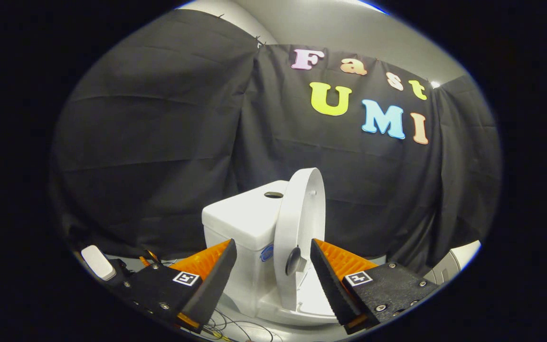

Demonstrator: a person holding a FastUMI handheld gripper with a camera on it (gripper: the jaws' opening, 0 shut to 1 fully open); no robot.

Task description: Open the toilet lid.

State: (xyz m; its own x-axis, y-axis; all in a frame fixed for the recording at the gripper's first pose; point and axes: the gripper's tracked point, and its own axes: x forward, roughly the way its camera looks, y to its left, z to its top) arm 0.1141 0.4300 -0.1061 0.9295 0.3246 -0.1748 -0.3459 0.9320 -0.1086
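- Toilet lid (298, 228) stands upright at 12 o'clock, between the fingers of the released gripper (273, 266).
- A careless brush could tip it shut again.

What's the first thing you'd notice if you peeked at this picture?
A white toilet stands in the middle against the black cloth wall, with its lid already raised, standing upright in front of the tank. The gripper is open, its two fingers spread either side of the lid without touching it. A round hole sits on top of the tank.
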